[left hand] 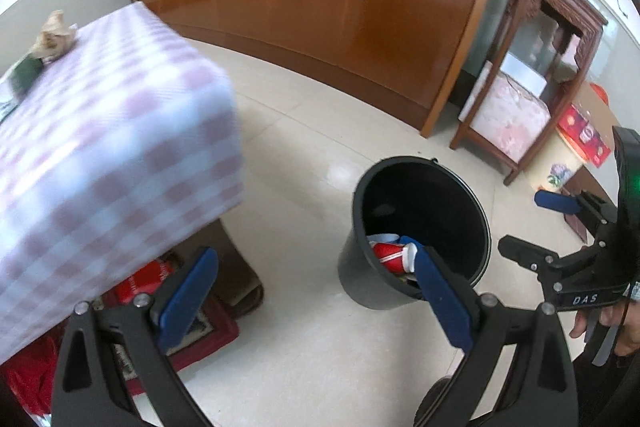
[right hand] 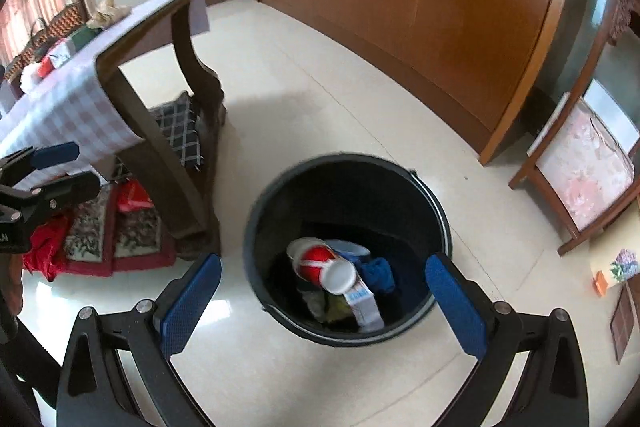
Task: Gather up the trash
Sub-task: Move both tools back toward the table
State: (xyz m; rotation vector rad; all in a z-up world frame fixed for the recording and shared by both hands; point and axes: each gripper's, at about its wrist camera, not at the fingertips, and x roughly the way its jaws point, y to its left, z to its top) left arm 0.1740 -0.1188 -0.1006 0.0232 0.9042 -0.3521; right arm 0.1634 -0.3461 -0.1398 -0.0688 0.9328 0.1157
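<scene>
Both hand-held grippers are hanging over the floor beside the black bucket (right hand: 347,251), and both are wide open and holding nothing. The right hand-held gripper (right hand: 322,301) is looking straight down into the bucket, and the left hand-held gripper (left hand: 316,291) is waiting on the bucket's left, next to the surface (left hand: 120,131) with the checked cloth. Trash is already lying in the bucket: a red cup (right hand: 322,265), a white and blue carton (right hand: 364,303) and a blue crumpled thing (right hand: 378,273). The red cup is lying on its side, with its long way running from far left to near right and its white bottom facing near right. It looks like one drop is done and the next pick is coming. More trash is sitting far off on the surface: a crumpled brown paper (left hand: 54,35) and a dark green packet (left hand: 25,73). The next move is probably swinging left, reaching over the surface, and closing on one of them.
</scene>
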